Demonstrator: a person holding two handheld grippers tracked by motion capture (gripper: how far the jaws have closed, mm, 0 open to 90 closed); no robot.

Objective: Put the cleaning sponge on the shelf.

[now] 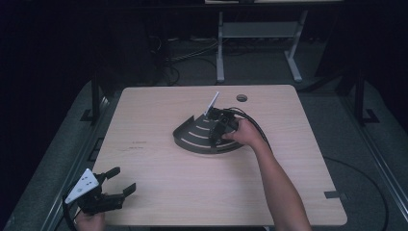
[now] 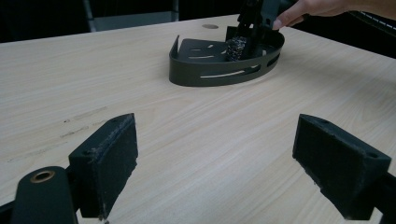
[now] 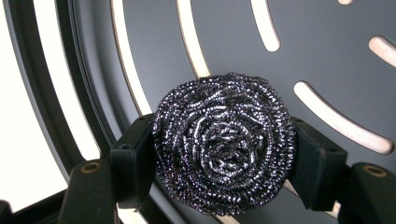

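Pale wood-grain surface (image 1: 159, 192), rounded corners, a round grommet hole (image 1: 242, 98) near the far edge. Near its middle sits a dark fan-shaped tray (image 1: 192, 139): flat metal-looking floor cut with long curved slots, low upright wall around the curved side, straight sides open. Over the tray, the right tool (image 1: 217, 137) is held by a hand (image 1: 248, 134), pointing down into it; a white tag (image 1: 211, 104) sticks up beside it. In the right gripper view its jaws are closed against both sides of a steel wool scourer (image 3: 224, 142), a round coil of shiny, tightly wound wire, held just above the slotted floor. Left tool (image 2: 229, 154) at the near left corner of the surface, jaws spread wide and holding nothing; pads are black, fuzzy-edged blocks.
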